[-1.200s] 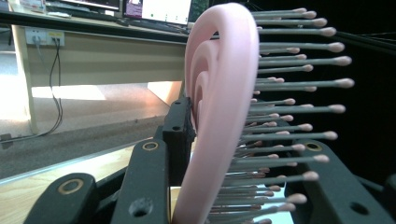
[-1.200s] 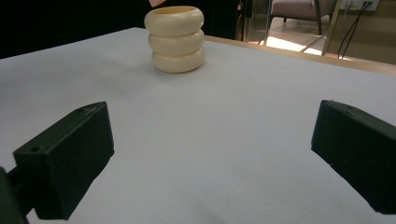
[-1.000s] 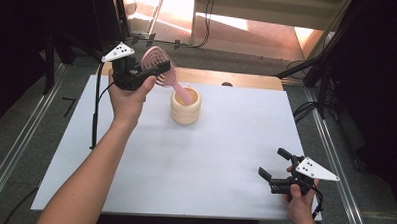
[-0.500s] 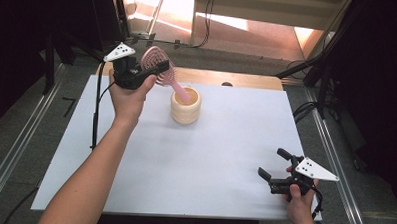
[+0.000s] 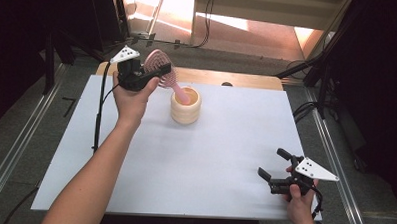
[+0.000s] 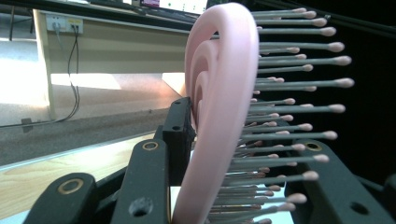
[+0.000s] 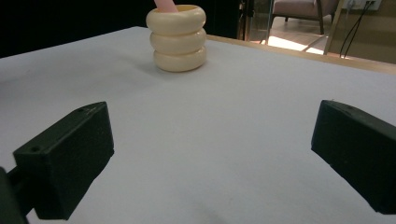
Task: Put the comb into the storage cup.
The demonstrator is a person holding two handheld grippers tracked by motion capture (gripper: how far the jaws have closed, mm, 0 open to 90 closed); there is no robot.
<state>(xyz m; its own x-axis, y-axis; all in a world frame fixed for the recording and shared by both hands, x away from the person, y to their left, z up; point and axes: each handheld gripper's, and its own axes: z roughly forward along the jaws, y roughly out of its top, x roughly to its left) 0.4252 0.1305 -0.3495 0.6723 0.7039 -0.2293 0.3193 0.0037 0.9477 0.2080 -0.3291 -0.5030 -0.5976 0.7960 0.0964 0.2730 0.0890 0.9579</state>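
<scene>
A pink hairbrush [image 5: 160,70] leans out of a cream ribbed cup [image 5: 185,105] at the back middle of the white table; its handle end sits in the cup mouth. My left gripper [image 5: 150,75] is shut on the brush head, whose pink frame [image 6: 219,107] and bristles rise between the jaws in the left gripper view. Near the front right corner my right gripper [image 5: 274,167] stands open, nothing between its fingers. The cup [image 7: 176,38] stands far ahead of it in the right gripper view.
The white table cover [image 5: 210,157] spreads between the cup and the right gripper. A wooden edge [image 5: 237,81] runs along the back. A black cable [image 5: 99,113] trails from the left gripper down the table's left side.
The left gripper with the brush head has shifted very slightly; the brush handle stays in the cup. The right gripper has not moved.
</scene>
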